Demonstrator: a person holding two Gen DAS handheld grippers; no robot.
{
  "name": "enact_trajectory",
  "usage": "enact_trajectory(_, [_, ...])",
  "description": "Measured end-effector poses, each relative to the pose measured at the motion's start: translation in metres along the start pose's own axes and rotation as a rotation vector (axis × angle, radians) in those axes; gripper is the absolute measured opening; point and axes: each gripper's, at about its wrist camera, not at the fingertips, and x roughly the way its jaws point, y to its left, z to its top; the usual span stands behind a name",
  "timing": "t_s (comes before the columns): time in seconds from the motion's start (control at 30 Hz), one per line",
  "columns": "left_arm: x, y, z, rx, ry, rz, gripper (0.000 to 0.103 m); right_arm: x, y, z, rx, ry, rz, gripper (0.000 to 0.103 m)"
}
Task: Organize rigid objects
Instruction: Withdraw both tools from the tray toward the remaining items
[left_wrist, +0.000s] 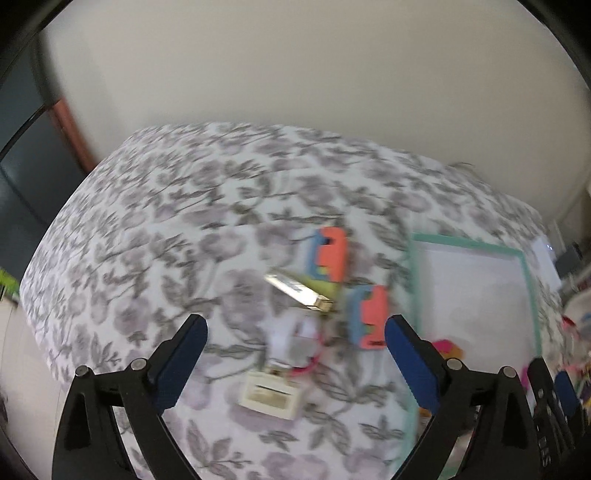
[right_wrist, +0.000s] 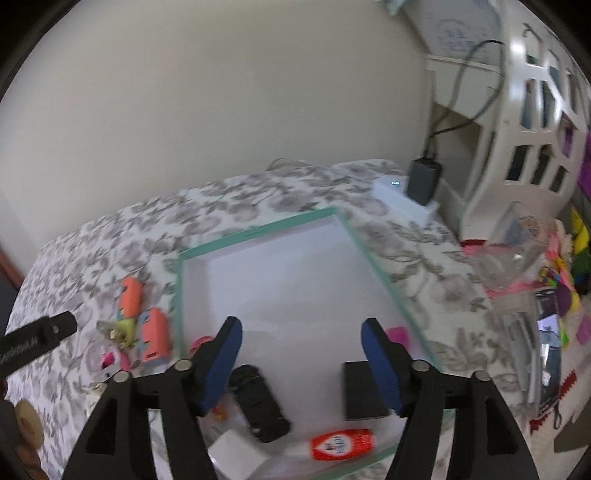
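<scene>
Left gripper (left_wrist: 295, 328) wide, nothing between fingers. Just ahead of fingertips: cream adapter (left_wrist: 269, 395) on floral cloth (left_wrist: 147, 229); beyond, metallic stick (left_wrist: 299, 290) and two orange-blue blocks (left_wrist: 330, 256) (blurred).

Right gripper (right_wrist: 301, 332) parted, gripping nothing, above green-rimmed tray (right_wrist: 258, 230). Black device (right_wrist: 260, 402) by left finger, black block (right_wrist: 360, 391) behind right finger, orange bottle (right_wrist: 341, 443) nearer.
</scene>
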Motion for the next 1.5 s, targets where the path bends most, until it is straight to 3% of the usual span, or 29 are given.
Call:
enact_trajectory(0.13, [0.016, 0.028, 0.003, -0.045, 0.040, 0.058, 0.097, 0.007, 0.015, -0.006, -0.012, 0.030, 0.036, 0.091])
enact_trajectory(0.23, [0.026, 0.050, 0.004, -0.087, 0.075, 0.103, 0.097, 0.010, 0.025, -0.009, -0.036, 0.043, 0.041, 0.092])
enact_trajectory(0.37, [0.031, 0.076, 0.002, -0.129, 0.099, 0.154, 0.097, 0.010, 0.039, -0.013, -0.067, 0.046, 0.056, 0.102])
enact_trajectory(0.53, [0.033, 0.106, 0.001, -0.179, 0.099, 0.211, 0.097, 0.012, 0.064, -0.016, -0.105, 0.057, 0.103, 0.102])
enact_trajectory(0.77, [0.036, 0.134, -0.001, -0.247, 0.123, 0.192, 0.097, 0.013, 0.111, -0.029, -0.217, 0.073, 0.186, 0.102])
enact_trajectory(0.97, [0.045, 0.131, -0.006, -0.241, 0.179, 0.137, 0.097, 0.020, 0.137, -0.039, -0.283, 0.095, 0.206, 0.102])
enact_trajectory(1.23, [0.054, 0.120, -0.016, -0.205, 0.230, 0.098, 0.097, 0.035, 0.143, -0.044, -0.275, 0.139, 0.228, 0.102])
enact_trajectory(1.5, [0.059, 0.104, -0.022, -0.185, 0.277, 0.023, 0.097, 0.043, 0.121, -0.021, -0.143, 0.144, 0.181, 0.102])
